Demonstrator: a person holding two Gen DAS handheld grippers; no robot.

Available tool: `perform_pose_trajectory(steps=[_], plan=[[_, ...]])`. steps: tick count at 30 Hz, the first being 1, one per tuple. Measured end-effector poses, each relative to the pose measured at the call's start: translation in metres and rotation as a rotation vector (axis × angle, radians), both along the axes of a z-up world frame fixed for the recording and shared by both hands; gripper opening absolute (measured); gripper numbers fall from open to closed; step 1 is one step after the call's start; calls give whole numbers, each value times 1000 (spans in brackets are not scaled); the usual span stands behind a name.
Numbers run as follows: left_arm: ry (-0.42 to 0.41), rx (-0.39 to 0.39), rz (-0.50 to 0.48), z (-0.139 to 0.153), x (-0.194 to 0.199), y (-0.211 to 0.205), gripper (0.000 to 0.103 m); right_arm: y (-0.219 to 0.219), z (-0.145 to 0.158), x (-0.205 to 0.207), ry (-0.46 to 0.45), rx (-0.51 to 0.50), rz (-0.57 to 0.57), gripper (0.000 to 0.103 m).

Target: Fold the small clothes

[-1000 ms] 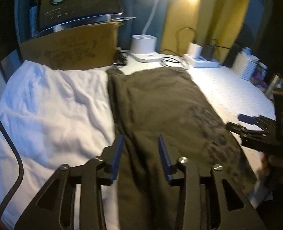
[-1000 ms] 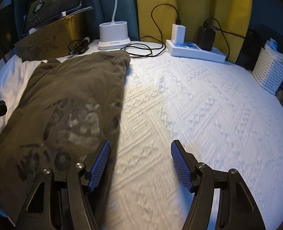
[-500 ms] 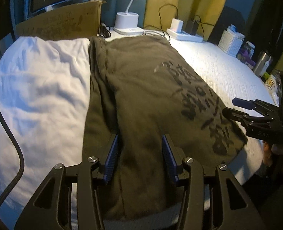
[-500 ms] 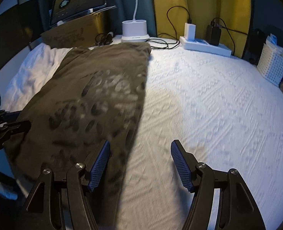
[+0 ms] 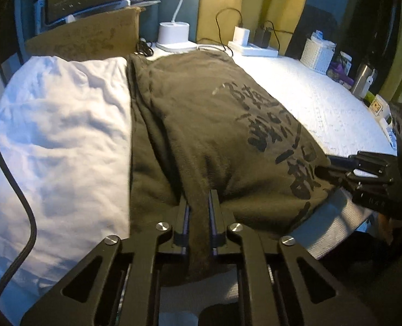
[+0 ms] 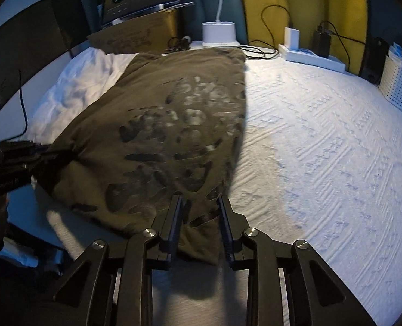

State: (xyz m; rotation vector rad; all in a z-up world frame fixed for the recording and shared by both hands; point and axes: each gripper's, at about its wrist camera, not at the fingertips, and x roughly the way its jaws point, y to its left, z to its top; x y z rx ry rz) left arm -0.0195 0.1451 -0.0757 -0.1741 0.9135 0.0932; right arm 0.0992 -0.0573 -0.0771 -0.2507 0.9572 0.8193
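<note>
Dim bedroom, white textured bedspread with loads of free space to the right of the right gripper. The olive shirt lies flat with its long axis running straight away from both claws toward the lamp base and power strip at the far edge. Left of the left gripper is a rumpled white shirt. Both claws just closed on the shirt's near hem: left pressed tight on a pinched ridge, right squeezing a thicker bunch at the corner.
</note>
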Motion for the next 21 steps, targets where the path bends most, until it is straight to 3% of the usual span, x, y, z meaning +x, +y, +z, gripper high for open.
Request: perform_pose_trajectory(steps=[5, 9, 12, 13, 15, 16, 17, 21], plan=[[-12, 11, 10, 9, -7, 5, 4, 2, 9, -7, -16, -2, 3, 28], [42, 6, 11, -7, -4, 8, 5, 1, 1, -7, -11, -39, -25, 28], [60, 51, 17, -12, -2, 0, 7, -2, -4, -8, -29, -35, -33, 28], [65, 67, 19, -11, -1, -3, 7, -3, -4, -9, -40, -38, -31, 29], [74, 77, 25, -11, 2, -4, 11, -4, -5, -10, -61, -53, -42, 42], [76, 77, 31, -11, 2, -4, 16, -7, -5, -8, -63, -54, -50, 44], [79, 79, 36, -11, 2, -4, 30, -9, -5, -7, -60, -52, -55, 48], [90, 68, 38, -8, 6, -6, 45, -18, -6, -1, -44, -38, -66, 55]])
